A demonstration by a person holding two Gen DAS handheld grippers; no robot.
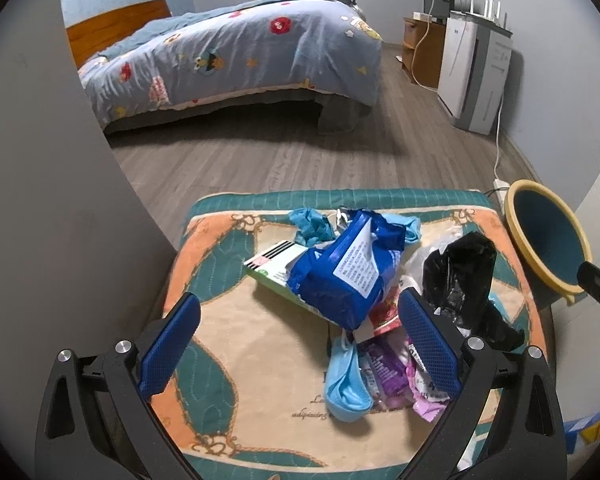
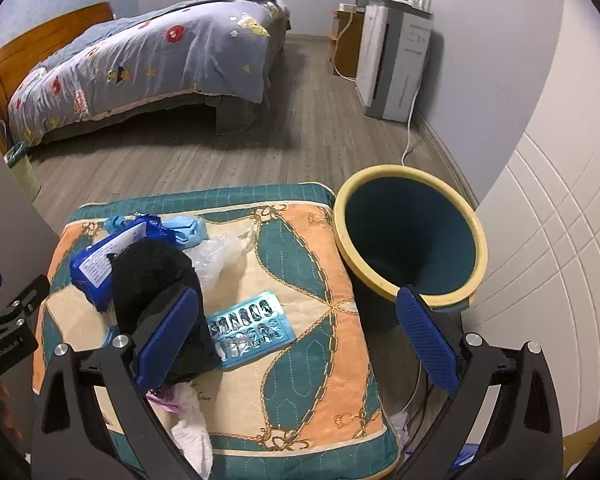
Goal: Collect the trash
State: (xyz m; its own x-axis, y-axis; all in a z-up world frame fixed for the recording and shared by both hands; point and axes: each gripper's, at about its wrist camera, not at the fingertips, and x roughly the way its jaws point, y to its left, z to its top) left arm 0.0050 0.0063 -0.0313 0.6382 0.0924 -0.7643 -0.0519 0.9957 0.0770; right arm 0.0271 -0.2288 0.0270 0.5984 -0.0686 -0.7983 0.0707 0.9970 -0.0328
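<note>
A pile of trash lies on a patterned cushion [image 1: 260,360]: a blue wrapper pack [image 1: 344,276], a black plastic bag [image 1: 456,276], a light blue face mask [image 1: 346,384], purple and pink wrappers [image 1: 392,376], a green-edged box [image 1: 276,268]. My left gripper [image 1: 300,344] is open just above the cushion, near the wrappers. My right gripper [image 2: 296,340] is open above a silver-blue pill blister [image 2: 250,330], with the black bag [image 2: 152,280] by its left finger. A teal bin with a yellow rim [image 2: 412,236] stands right of the cushion.
A bed with a blue quilt [image 1: 236,52] stands across the grey wood floor. A white appliance [image 1: 476,76] and cables line the right wall. A white panelled door [image 2: 560,220] is close on the right. Crumpled white tissue [image 2: 192,440] hangs at the cushion's front edge.
</note>
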